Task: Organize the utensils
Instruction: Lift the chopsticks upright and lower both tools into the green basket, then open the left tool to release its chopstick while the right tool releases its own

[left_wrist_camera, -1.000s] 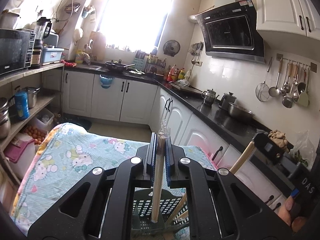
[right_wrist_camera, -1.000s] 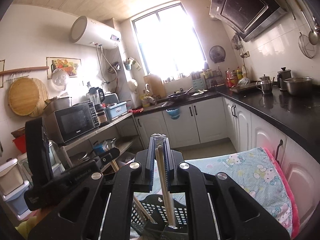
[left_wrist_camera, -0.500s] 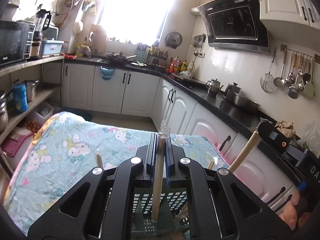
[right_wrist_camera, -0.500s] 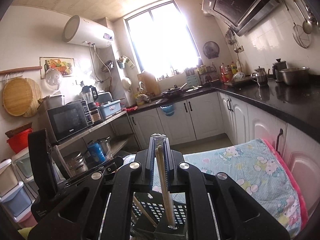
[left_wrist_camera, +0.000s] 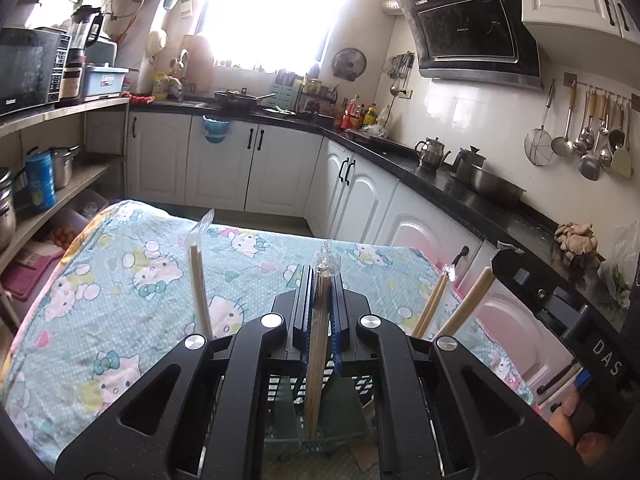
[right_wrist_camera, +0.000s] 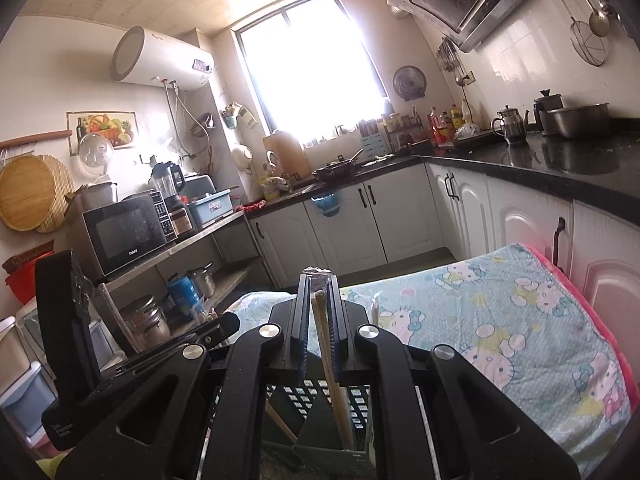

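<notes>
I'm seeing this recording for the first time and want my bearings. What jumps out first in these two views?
The black left gripper fills the foreground, shut on a pair of wrapped wooden chopsticks standing over a dark green slotted plastic holder. The right gripper mirrors it with another wooden pair. Behind lie a turquoise cartoon-cat tablecloth and a glaring window.

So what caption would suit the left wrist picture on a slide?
Left gripper clamps wrapped chopsticks upright over a dark slotted utensil basket on a cartoon-print cloth.
</notes>
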The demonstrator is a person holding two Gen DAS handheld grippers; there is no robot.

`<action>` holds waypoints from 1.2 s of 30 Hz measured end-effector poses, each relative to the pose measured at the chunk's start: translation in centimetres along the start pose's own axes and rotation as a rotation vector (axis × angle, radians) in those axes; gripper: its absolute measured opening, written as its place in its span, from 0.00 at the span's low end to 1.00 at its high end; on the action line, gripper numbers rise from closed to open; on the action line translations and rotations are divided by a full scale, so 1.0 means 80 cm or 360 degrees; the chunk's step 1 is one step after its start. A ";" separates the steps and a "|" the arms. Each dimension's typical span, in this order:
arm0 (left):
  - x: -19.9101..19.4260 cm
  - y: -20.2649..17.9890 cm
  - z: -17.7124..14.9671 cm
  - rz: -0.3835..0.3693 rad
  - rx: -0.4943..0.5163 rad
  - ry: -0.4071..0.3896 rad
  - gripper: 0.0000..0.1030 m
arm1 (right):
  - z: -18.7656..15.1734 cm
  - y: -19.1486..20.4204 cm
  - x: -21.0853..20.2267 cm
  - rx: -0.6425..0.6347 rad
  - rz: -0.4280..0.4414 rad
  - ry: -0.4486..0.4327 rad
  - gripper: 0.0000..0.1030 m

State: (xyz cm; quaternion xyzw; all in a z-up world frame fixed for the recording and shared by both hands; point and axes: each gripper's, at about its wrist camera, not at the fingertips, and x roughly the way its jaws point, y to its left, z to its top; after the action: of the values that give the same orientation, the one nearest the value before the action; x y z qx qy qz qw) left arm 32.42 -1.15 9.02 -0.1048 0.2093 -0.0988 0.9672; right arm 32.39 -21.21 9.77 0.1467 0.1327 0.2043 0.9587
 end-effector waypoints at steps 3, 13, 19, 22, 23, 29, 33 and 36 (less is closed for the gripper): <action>-0.002 0.003 -0.007 0.0037 -0.0019 0.0014 0.03 | -0.009 -0.003 -0.003 0.0011 -0.0001 0.0003 0.09; -0.011 0.018 -0.018 0.0076 -0.0094 0.0035 0.13 | -0.026 -0.022 -0.017 0.0074 -0.0020 0.0024 0.10; -0.019 0.021 -0.022 0.0079 -0.0105 0.0040 0.21 | -0.033 -0.032 -0.025 0.0098 -0.0032 0.0065 0.10; -0.021 0.022 -0.023 0.0075 -0.0111 0.0048 0.24 | -0.036 -0.036 -0.029 0.0111 -0.0040 0.0090 0.15; -0.022 0.021 -0.023 0.0077 -0.0112 0.0050 0.24 | -0.036 -0.037 -0.030 0.0113 -0.0039 0.0095 0.15; -0.030 0.023 -0.031 0.0073 -0.0130 0.0096 0.36 | -0.039 -0.035 -0.034 0.0107 -0.0034 0.0146 0.21; -0.035 0.029 -0.037 0.0058 -0.0159 0.0145 0.43 | -0.040 -0.035 -0.035 0.0103 -0.0044 0.0188 0.28; -0.036 0.031 -0.042 0.0033 -0.0172 0.0194 0.49 | -0.043 -0.036 -0.034 0.0117 -0.0069 0.0234 0.29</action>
State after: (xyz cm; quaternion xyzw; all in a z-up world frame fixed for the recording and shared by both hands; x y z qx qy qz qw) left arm 28.79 1.34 6.52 -0.1484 0.2739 -0.0834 0.9466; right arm 29.88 -24.09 6.15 0.1636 0.2134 0.1886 0.9445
